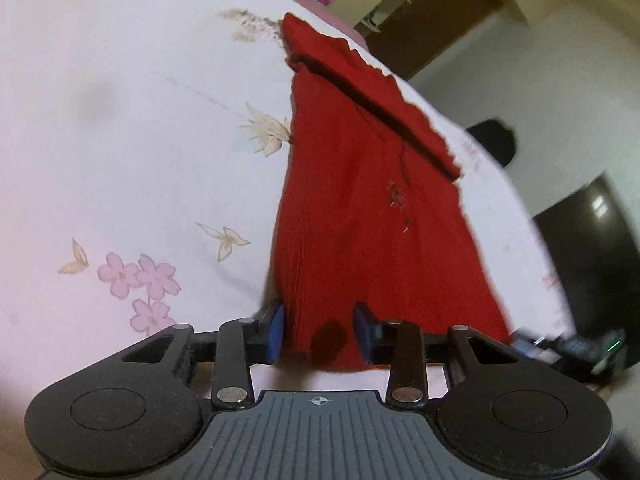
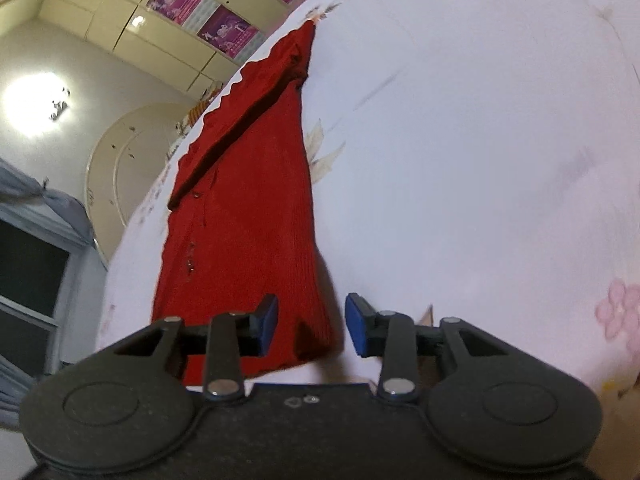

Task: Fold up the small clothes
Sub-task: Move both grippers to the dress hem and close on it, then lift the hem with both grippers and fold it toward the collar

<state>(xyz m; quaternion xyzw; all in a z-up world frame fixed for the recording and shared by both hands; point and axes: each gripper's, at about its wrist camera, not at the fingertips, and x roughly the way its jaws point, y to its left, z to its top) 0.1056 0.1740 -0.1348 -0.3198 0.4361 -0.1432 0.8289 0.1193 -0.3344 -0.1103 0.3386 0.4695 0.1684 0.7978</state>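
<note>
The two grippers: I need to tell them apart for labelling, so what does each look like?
Both have black linkage arms, silver pivot pins, round black discs and blue finger pads. The left gripper has a grey ribbed body with a small crosshair mark; the right gripper has a dark, plain body.

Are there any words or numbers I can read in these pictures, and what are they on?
None can be read.
Purple posters on the far wall: print too small and blurred.
Red knitted garment on the flowered white sheet: dark marks, no letters.
</note>
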